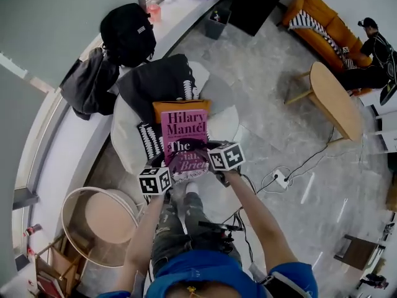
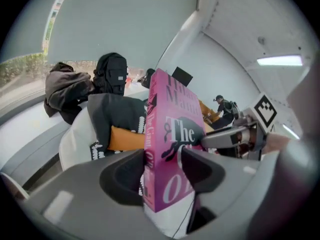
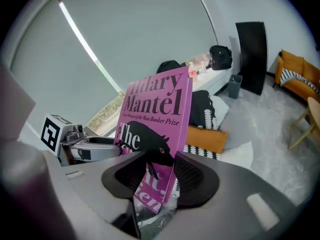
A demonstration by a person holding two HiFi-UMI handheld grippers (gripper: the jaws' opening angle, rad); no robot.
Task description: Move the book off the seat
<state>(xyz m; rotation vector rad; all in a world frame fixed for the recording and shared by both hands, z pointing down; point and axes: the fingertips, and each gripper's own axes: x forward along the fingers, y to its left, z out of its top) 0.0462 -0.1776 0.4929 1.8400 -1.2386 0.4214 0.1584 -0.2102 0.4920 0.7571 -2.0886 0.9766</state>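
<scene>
Thick glossy pink book point(image 1: 183, 136), upright before the rounded white chair point(image 1: 124, 140), left gripper point(image 2: 162, 170) and right gripper point(image 3: 160, 176) both clamped on it

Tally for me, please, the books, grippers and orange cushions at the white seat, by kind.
book: 1
grippers: 2 (left gripper, right gripper)
orange cushion: 1
Total: 4

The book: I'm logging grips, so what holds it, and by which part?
Both tools hold the pink book: the left tool pinches its lower spine side, the right tool its lower open-edge side.
</scene>
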